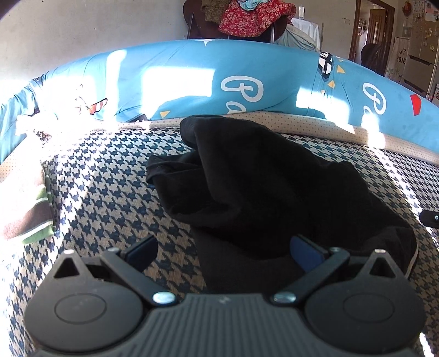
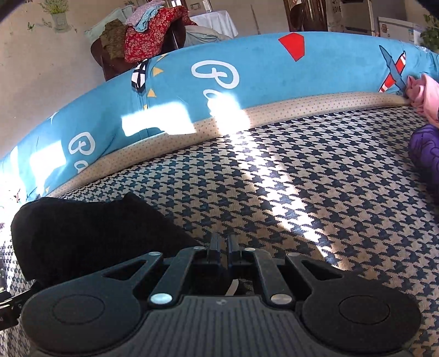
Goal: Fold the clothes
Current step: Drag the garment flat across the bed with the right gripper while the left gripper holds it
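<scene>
Woven houndstooth matting [image 1: 115,186] in navy and cream covers the bed we are working on, its ribbed weave catching hard bars of sunlight. Along the far edge runs a cream dotted border [image 2: 288,109], and behind that a long, plump sky-blue bolster [image 1: 186,74] printed with white script, small triangles and a striped aeroplane. Beyond it, a dark chair is heaped with a red floral cloth [image 1: 255,19].

Our black garment [image 1: 255,175], soft, matte and rumpled into thick folds, lies in the middle of the mat with a hemmed edge curling out to the left. Our left gripper [image 1: 225,250] sits low over its near edge, blue-padded fingers [image 1: 304,250] spread wide, the right pad over the fabric and the left one over bare mat. In the right wrist view the same garment [image 2: 90,233] bulges at the near left. Our right gripper [image 2: 223,244] has its fingers pressed almost together; whether they pinch cloth we cannot tell.

A folded green-and-brown striped piece [image 1: 35,217] rests at the mat's left edge. At the right side lie a pink garment [image 2: 424,96] and a purple one [image 2: 425,156].
</scene>
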Available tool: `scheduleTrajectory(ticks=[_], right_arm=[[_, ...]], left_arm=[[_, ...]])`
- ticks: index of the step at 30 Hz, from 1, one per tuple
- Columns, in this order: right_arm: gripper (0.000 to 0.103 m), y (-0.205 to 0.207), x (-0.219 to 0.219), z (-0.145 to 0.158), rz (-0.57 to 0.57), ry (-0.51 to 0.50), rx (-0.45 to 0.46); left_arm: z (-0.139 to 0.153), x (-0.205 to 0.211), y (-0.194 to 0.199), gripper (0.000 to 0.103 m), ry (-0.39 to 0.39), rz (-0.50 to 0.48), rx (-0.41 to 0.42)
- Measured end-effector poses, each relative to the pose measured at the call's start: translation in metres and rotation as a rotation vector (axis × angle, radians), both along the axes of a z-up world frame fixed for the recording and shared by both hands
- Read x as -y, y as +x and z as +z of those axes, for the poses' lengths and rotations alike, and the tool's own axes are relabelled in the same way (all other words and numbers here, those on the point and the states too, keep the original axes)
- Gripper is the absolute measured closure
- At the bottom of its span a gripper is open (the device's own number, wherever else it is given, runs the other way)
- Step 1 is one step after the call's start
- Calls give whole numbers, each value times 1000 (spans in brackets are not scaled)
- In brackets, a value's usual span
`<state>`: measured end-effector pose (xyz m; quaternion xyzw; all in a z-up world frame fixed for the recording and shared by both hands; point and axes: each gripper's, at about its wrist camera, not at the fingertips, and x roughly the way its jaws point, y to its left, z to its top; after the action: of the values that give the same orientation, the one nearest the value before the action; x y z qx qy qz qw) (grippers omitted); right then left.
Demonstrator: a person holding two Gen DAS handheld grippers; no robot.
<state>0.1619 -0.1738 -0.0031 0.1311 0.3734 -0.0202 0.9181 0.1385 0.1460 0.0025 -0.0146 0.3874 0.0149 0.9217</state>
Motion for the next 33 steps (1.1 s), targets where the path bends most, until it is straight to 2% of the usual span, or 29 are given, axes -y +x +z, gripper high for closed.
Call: scheduleTrajectory(ticks=[7, 9, 16, 20, 24, 29, 31, 33], right_arm=[[92, -6, -4, 3, 87, 39, 3], [88, -7, -5, 0, 101, 29, -9], [86, -11, -2, -10, 131, 17, -50], [73, -9, 4, -13, 124, 29, -71], [65, -7, 10, -18, 114, 68, -104], [51, -4, 13, -30, 109, 135, -158], [50, -4, 9, -32, 127, 151, -156], [42, -3, 6, -34, 145, 167, -154]], left_arm=[[9, 1, -32, 0, 5, -25, 71], [5, 1, -44, 0, -18, -37, 70], [-13, 19, -81, 0, -45, -108, 43], [-23, 33, -87, 0, -23, -143, 43], [-34, 47, -90, 0, 8, -169, 44], [-48, 56, -82, 0, 39, -134, 29], [-54, 60, -78, 0, 72, -103, 15], [-58, 63, -73, 0, 70, -75, 10]])
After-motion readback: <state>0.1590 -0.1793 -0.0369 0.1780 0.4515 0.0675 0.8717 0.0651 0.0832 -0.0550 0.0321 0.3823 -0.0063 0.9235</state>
